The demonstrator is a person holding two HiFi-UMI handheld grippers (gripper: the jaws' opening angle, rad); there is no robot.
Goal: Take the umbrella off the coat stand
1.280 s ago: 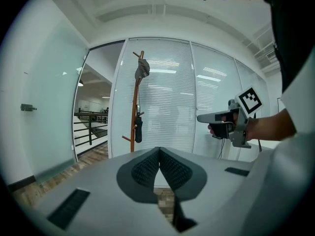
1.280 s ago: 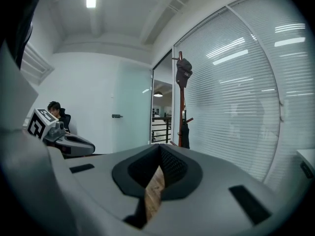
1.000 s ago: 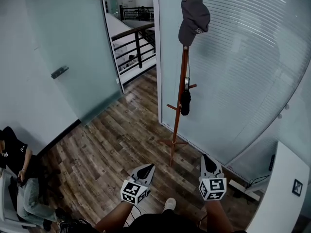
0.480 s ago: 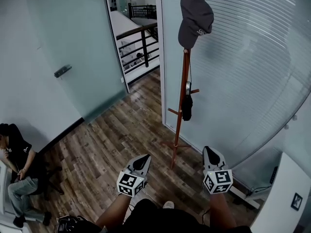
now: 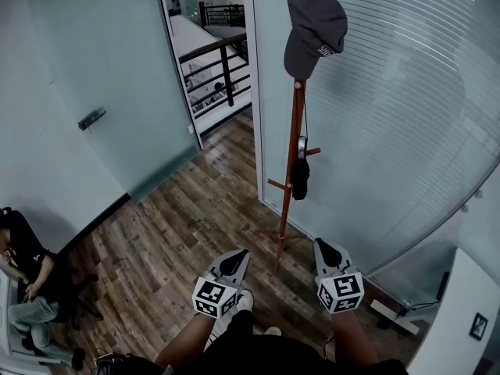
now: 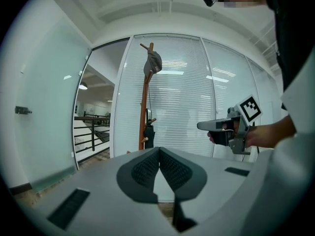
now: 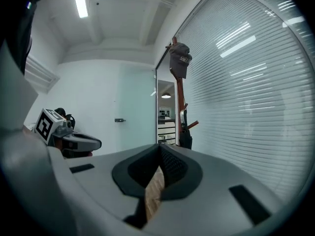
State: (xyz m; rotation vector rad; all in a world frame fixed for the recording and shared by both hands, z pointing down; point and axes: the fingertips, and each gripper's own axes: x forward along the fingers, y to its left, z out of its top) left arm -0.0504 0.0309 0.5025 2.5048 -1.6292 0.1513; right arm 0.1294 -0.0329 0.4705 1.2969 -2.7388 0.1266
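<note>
Facing the coat stand (image 5: 294, 143) with left gripper (image 5: 237, 258) and right gripper (image 5: 323, 249) both pinched together and empty, folded umbrella (image 5: 300, 177) hanging by its lower pegs.

One wooden coat stand (image 5: 293, 155) rises ahead of two tools, the left hand-held gripper (image 5: 237, 258) and the right hand-held gripper (image 5: 322, 247). It carries one grey cap (image 5: 314, 22) and one folded black umbrella (image 5: 300, 176). One seated person (image 5: 23, 272) is well off to the left hand-held gripper's outer side.
</note>
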